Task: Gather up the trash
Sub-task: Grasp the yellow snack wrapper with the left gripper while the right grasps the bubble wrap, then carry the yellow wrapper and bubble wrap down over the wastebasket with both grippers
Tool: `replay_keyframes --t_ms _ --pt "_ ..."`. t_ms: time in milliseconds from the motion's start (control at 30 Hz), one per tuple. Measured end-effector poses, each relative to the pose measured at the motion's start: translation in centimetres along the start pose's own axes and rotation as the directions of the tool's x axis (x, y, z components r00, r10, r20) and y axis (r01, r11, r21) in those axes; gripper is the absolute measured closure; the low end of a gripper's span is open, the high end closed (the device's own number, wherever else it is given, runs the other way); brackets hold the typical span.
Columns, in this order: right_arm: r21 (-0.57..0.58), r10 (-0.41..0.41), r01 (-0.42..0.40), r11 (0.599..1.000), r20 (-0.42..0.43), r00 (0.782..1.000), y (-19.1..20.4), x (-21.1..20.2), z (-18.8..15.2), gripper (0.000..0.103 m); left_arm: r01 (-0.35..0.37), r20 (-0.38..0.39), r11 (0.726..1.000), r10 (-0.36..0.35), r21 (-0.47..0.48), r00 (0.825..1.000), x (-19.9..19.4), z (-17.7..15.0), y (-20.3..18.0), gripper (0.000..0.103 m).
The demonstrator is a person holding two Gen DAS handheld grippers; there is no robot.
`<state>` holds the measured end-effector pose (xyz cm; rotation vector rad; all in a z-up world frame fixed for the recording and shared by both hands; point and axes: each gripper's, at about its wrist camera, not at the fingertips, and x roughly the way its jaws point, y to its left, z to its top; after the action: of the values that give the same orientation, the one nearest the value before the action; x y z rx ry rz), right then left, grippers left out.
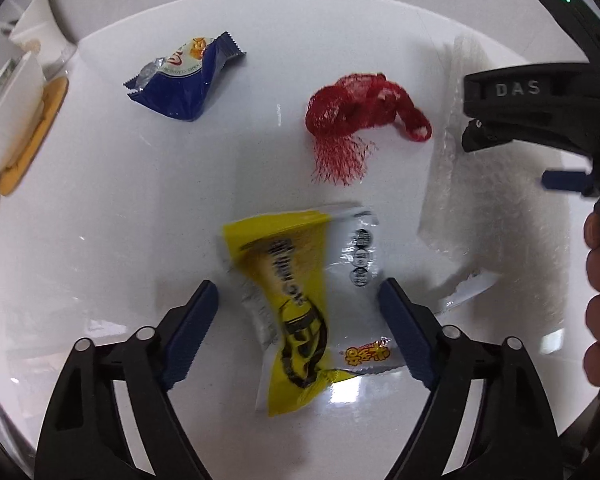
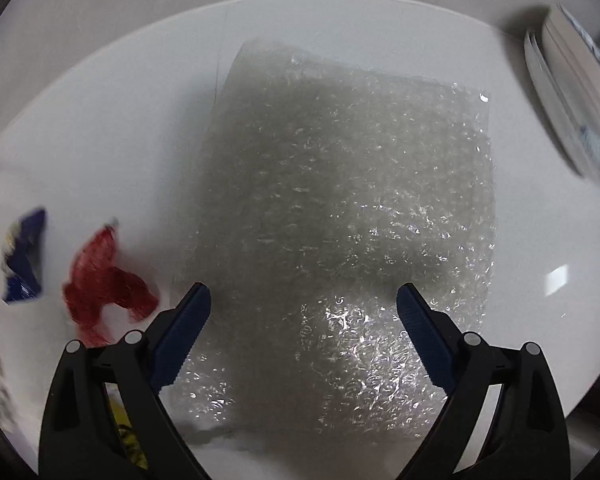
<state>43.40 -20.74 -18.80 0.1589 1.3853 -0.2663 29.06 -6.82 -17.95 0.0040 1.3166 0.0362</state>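
Observation:
On the white table, a yellow and silver snack wrapper (image 1: 304, 300) lies between the open fingers of my left gripper (image 1: 298, 292), which hovers over it. A red mesh net (image 1: 360, 120) and a blue snack wrapper (image 1: 184, 80) lie beyond it. My right gripper (image 2: 303, 294) is open above a sheet of clear bubble wrap (image 2: 340, 208). The net (image 2: 104, 284) and blue wrapper (image 2: 22, 260) show blurred at the left of the right wrist view. The right gripper's body (image 1: 540, 112) shows at the right edge of the left wrist view, over the bubble wrap (image 1: 480, 168).
White bowls and paper cups (image 1: 16, 92) sit on a tan mat (image 1: 36, 132) at the table's left edge. A stack of books (image 2: 576, 92) lies at the table's right edge. A wall runs behind the table.

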Motion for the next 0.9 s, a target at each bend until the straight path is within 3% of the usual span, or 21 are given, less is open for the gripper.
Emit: replay_keyframes --t_ms 167,300,400,500,633,667,733,900 --pt "-0.013 0.01 -0.01 1.0 -0.014 1.0 -0.3 0.4 -0.4 0.008 0.003 -0.028 1.0 -0.004 -0.016 1.0 -0.5 0.1 -0.2 0.049" --pt "-0.035 0.038 -0.039 0.999 -0.051 0.998 -0.5 0.7 0.1 0.01 0.008 -0.025 1.0 -0.008 -0.006 1.0 -0.9 -0.2 -0.3 0.076" --pt "-0.039 0.042 -0.044 0.998 -0.065 0.997 -0.8 0.6 0.6 0.016 0.017 -0.018 1.0 -0.017 -0.014 1.0 -1.1 -0.3 -0.2 0.084" --pt "-0.02 0.039 -0.041 0.999 -0.054 0.998 -1.1 0.0 0.8 0.033 0.024 -0.015 1.0 -0.025 -0.018 1.0 -1.0 -0.3 -0.4 0.087" --pt "0.001 0.031 -0.031 1.0 -0.022 0.999 -1.9 -0.9 0.7 0.082 0.037 -0.007 0.999 -0.037 -0.02 0.999 -1.0 -0.6 -0.1 0.089" --pt "0.005 0.031 -0.031 0.999 -0.022 0.999 -2.2 -0.9 0.8 0.088 0.04 -0.005 0.999 -0.041 -0.022 0.999 -1.0 -0.6 -0.2 0.09" --pt "-0.001 0.034 -0.034 0.999 -0.019 0.999 -2.5 -1.0 0.6 0.094 0.046 -0.003 0.999 -0.046 -0.025 0.999 -1.2 -0.9 0.2 0.091" --pt "-0.02 0.028 -0.028 0.999 0.019 0.999 -4.1 -1.6 -1.0 0.094 0.064 0.007 0.997 -0.064 -0.034 0.998 -1.4 -1.2 1.2 0.093"
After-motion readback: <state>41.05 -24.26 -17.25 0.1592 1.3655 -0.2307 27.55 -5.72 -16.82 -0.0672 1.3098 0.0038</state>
